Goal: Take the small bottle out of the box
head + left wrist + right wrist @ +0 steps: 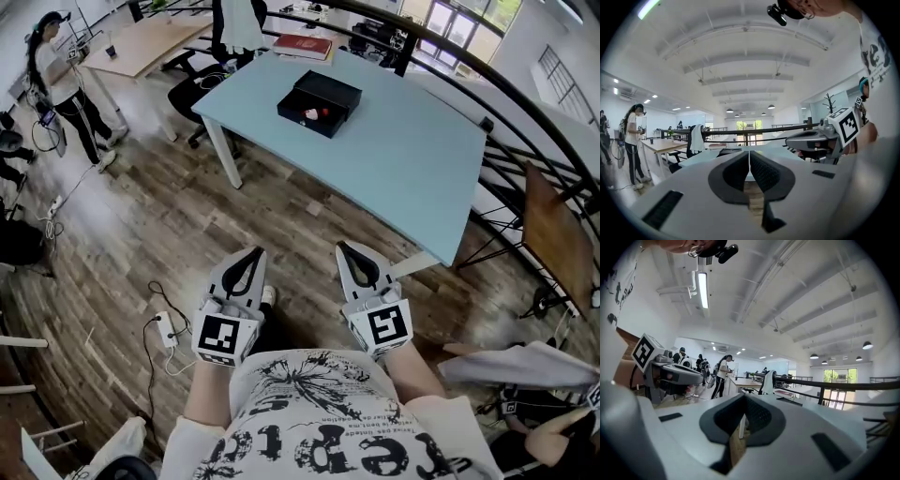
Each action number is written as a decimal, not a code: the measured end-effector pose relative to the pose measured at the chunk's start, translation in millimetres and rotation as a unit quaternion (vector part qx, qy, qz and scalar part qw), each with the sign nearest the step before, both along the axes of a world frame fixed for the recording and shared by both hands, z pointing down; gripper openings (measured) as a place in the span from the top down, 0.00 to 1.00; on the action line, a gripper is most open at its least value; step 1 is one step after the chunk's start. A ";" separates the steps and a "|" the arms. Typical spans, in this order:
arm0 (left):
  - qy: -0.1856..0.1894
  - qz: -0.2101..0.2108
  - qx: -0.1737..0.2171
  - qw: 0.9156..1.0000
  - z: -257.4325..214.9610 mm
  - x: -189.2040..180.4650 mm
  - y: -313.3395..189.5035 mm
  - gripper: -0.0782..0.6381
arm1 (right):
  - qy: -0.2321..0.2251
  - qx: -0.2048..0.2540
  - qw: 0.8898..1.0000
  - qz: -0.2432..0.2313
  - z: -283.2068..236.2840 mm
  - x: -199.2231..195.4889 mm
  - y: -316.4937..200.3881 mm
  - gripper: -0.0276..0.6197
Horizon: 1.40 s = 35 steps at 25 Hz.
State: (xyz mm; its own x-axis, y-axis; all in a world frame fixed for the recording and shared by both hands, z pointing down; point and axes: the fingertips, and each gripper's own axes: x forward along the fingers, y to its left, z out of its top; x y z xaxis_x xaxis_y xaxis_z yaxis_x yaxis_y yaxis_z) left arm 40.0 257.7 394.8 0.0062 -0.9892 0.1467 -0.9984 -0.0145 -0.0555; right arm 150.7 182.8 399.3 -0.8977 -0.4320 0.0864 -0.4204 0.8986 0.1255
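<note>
An open black box (319,103) sits near the far side of a light blue table (403,169). Inside it lies the small bottle (316,113), which looks white and red; it is too small for more detail. My left gripper (252,253) and right gripper (348,248) hang side by side over the wooden floor, well short of the table's near edge. Both point toward the table. The left gripper (749,153) has its jaws closed together with nothing between them. The right gripper (743,397) is likewise shut and empty. The box (727,151) shows far ahead, beyond the left jaws.
A red book (302,45) lies on the table behind the box. An office chair (200,86) and a wooden table (141,42) stand at the far left, with a person (66,84) beside them. A power strip (167,330) lies on the floor. A black railing (525,122) runs along the right.
</note>
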 end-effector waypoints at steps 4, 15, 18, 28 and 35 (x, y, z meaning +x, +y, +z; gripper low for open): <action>0.012 0.010 0.001 1.000 -5.7 -66.2 -23.9 0.86 | 0.008 0.004 1.000 0.016 -6.3 -60.7 -19.7 0.94; 0.008 0.097 -0.008 0.995 -25.5 -212.5 -124.5 0.86 | -0.003 0.007 0.994 0.112 -25.4 -194.8 -105.9 0.94; 0.012 0.112 -0.016 0.994 -20.5 -229.4 -149.5 0.86 | 0.001 0.002 0.992 0.129 -20.3 -208.7 -127.4 0.94; 0.012 0.161 -0.032 0.986 1.7 -237.7 -261.6 0.86 | 0.010 -0.017 0.985 0.174 3.6 -215.7 -231.3 0.94; 0.008 0.183 -0.048 0.982 3.7 -235.4 -374.2 0.86 | 0.014 -0.021 0.981 0.194 1.0 -214.2 -336.9 0.94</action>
State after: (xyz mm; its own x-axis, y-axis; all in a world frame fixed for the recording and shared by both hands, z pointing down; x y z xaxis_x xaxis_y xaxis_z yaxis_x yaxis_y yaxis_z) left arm -195.4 -116.5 398.4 0.3615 -0.9018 0.2368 -0.9260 -0.3768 -0.0213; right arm -63.5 -154.1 400.2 -0.6633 -0.7363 0.1339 -0.7285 0.6762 0.1092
